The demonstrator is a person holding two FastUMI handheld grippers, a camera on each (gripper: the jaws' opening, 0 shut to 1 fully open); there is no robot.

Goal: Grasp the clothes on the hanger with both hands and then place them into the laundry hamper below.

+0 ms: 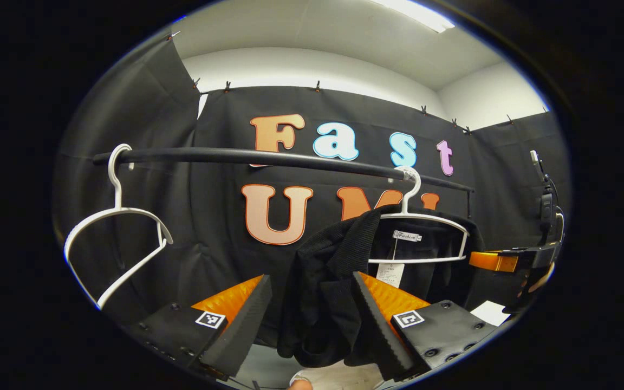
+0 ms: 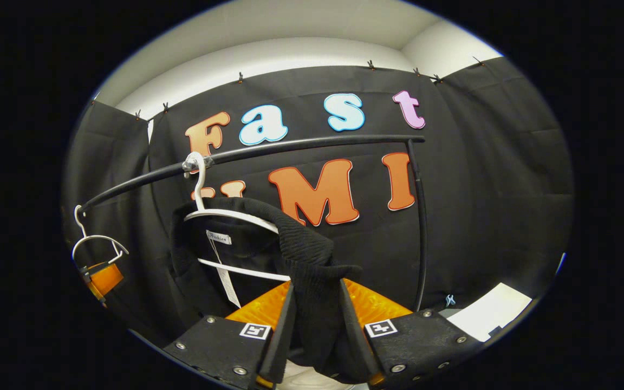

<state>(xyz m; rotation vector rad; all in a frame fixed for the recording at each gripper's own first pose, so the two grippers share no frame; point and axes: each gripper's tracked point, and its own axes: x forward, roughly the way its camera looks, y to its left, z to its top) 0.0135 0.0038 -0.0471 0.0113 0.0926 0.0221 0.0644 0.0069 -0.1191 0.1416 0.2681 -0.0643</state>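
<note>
My right claw (image 2: 316, 330) is clenched on one shoulder of the black garment (image 2: 312, 254), while my left claw (image 1: 312, 319) stands released around the other shoulder, not yet pinching. The garment hangs partly off its white hanger (image 2: 236, 216) on the rail (image 2: 290, 149), so both sides can lift free together.

I read both gripper views as close, upward-tilted looks at the rail (image 1: 268, 157) (each shares the white hanger (image 2: 225, 216)).
</note>
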